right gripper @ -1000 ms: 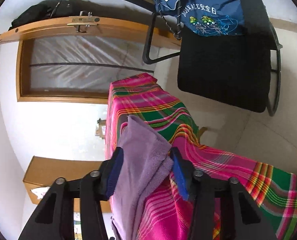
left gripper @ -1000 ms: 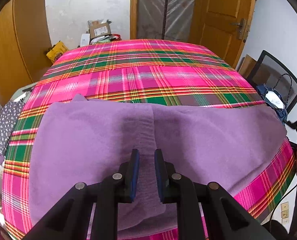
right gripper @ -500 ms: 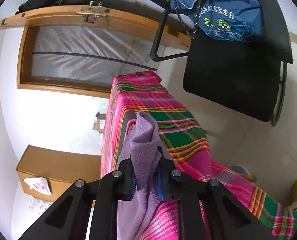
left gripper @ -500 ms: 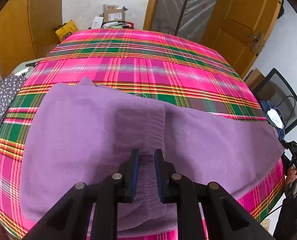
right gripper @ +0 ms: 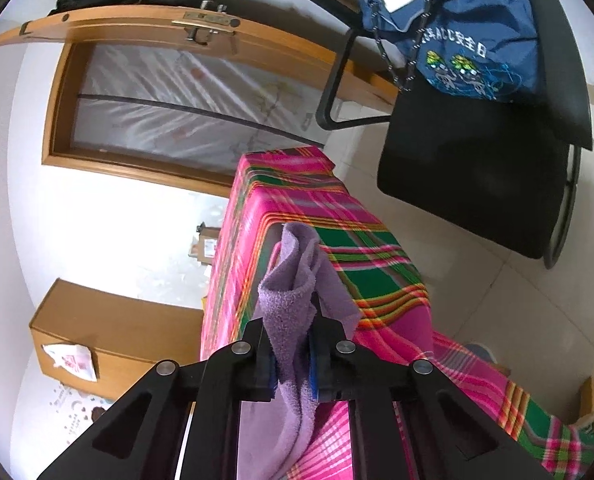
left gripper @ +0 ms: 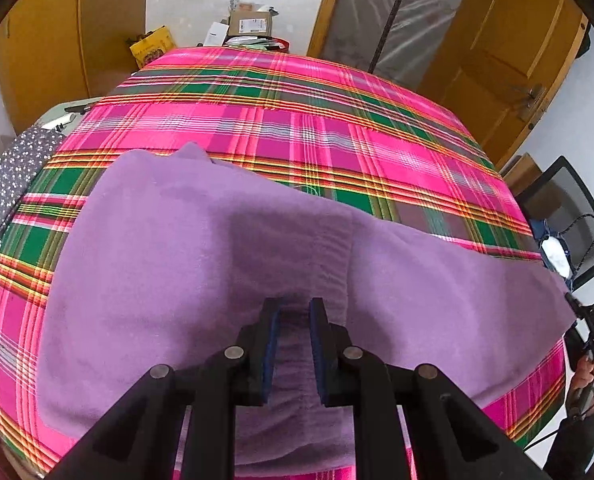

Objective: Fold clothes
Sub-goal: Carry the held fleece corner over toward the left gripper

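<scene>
A purple fleece garment (left gripper: 157, 240) lies spread across the near half of a table covered in pink plaid cloth (left gripper: 297, 120). My left gripper (left gripper: 294, 304) sits at the garment's near edge, its pads narrowly apart with the ribbed middle band pinched between them. In the right wrist view, my right gripper (right gripper: 291, 320) is at the table's end, its jaws closing on the garment's bunched corner (right gripper: 293, 264), which stands up from between the pads. The right gripper also shows at the far right of the left wrist view, held by a person's hand (left gripper: 585, 376).
A black mesh chair (right gripper: 477, 168) with a blue bag (right gripper: 465, 40) on it stands just past the table's right end. Wooden doors and cardboard boxes (left gripper: 253, 24) lie beyond the far edge. A dark dotted cloth (left gripper: 9, 176) rests at the left.
The right jaws went from wide around the garment's corner to pressed on it, and the corner now stands a little higher. The left gripper rolled slightly and kept its hold.
</scene>
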A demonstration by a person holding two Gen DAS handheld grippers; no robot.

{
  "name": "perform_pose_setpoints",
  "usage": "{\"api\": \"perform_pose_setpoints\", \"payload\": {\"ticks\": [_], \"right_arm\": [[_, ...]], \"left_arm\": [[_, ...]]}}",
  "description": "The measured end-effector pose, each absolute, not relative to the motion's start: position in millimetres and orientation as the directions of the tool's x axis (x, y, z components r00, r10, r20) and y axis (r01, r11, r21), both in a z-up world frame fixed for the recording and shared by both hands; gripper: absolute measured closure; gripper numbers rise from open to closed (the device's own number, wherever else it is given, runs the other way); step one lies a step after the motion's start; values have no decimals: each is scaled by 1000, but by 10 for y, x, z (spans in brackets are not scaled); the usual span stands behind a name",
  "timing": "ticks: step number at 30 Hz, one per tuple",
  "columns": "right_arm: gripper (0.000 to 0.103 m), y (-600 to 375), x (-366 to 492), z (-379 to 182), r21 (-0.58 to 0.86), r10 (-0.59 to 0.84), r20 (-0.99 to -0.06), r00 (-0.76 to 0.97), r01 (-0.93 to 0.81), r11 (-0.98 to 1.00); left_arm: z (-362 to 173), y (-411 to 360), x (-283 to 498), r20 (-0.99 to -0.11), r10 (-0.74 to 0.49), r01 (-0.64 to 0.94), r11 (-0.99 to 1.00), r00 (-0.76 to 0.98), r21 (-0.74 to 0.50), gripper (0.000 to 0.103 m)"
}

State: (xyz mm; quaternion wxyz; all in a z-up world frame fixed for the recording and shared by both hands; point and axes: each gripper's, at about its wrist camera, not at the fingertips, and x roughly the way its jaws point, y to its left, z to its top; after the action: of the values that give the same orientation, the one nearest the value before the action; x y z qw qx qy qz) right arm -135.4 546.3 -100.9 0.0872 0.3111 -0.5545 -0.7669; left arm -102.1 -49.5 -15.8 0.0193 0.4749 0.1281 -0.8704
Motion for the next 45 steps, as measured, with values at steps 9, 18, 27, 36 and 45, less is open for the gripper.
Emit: {"api": "perform_pose_setpoints", "payload": {"ticks": [9, 18, 27, 36, 45], "right_arm": [[92, 5353, -1349, -750, 897, -487, -357, -798, -146, -418], [92, 5180, -1329, -444, 889, -507, -324, -799, -74, -453], [92, 4848, -1322, -49, 867, -556, -288, -780, 34, -498], [92, 4250, -1366, 293, 834, -652, -274, -706, 163, -527], [92, 3514, -1517, 323, 818, -747, -311, -588, 235, -526]], "left_arm": [[-150, -486, -965, -824, 115, 86, -977, -555, -195, 87], [-131, -553, -910, -794, 193, 57, -960, -576, -275, 87], [-137, -620, -840, -780, 202, 51, -957, -593, -287, 87], [-141, -761, -733, -769, 210, 59, -950, -604, -306, 87], [-178, -940, -644, -761, 216, 76, -941, -612, -329, 87]]}}
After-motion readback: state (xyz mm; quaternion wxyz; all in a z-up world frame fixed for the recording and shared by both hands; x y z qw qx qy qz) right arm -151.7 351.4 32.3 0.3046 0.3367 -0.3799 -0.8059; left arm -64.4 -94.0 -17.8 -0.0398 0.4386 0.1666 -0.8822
